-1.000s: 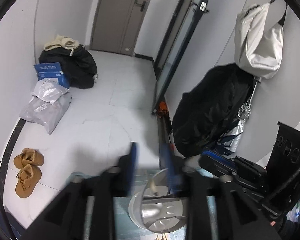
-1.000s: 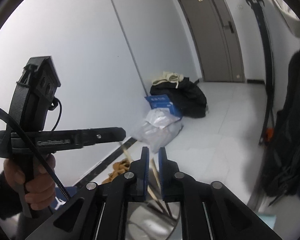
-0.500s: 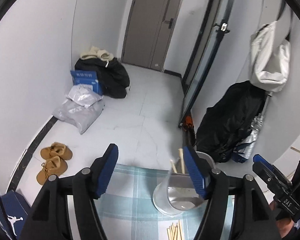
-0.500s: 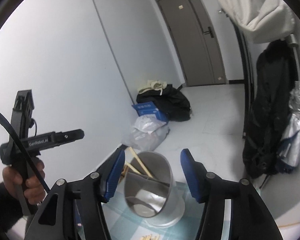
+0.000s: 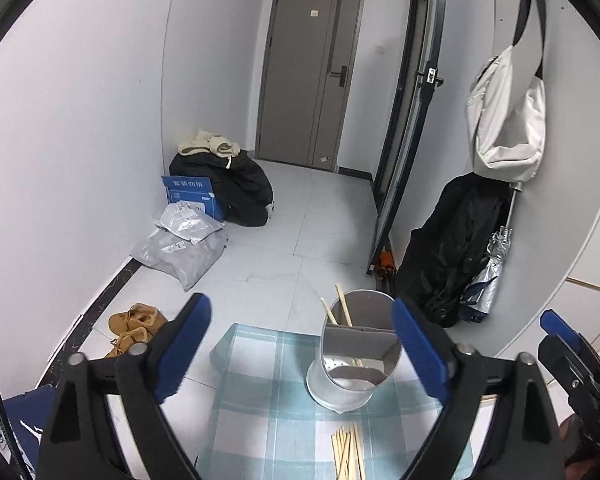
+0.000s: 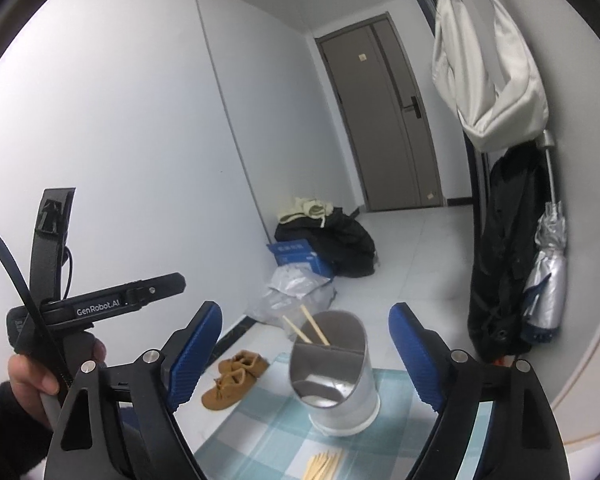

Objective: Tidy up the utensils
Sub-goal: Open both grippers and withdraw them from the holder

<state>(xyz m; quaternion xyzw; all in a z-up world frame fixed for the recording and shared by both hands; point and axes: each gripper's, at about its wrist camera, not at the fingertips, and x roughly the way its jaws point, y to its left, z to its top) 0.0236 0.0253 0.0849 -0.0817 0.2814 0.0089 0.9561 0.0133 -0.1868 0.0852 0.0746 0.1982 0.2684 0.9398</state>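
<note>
A metal utensil holder [image 5: 356,356] [image 6: 334,372] with a divider stands on the checked cloth [image 5: 268,404] [image 6: 260,420]. Two wooden chopsticks [image 5: 342,310] [image 6: 308,328] lean in its rear compartment. A bundle of several loose chopsticks [image 5: 348,454] [image 6: 324,466] lies on the cloth in front of the holder. My left gripper [image 5: 300,348] hovers back from the holder, its jaws still opening with nothing between the pads. My right gripper [image 6: 304,354] is likewise pulled back, jaws opening and empty. The left gripper's body [image 6: 96,304], held by a hand, shows in the right wrist view.
The cloth-covered table ends just beyond the holder. Below lie tan shoes [image 5: 134,326], grey parcels [image 5: 184,240], a blue box [image 5: 192,194] and a black bag [image 5: 236,184]. A black coat [image 5: 452,248], a folded umbrella [image 5: 488,272] and a white bag [image 5: 508,120] hang on the right.
Both grippers have drawn back and up from the holder and opened wide. The chopsticks they were close around now stand free in the holder's rear compartment.
</note>
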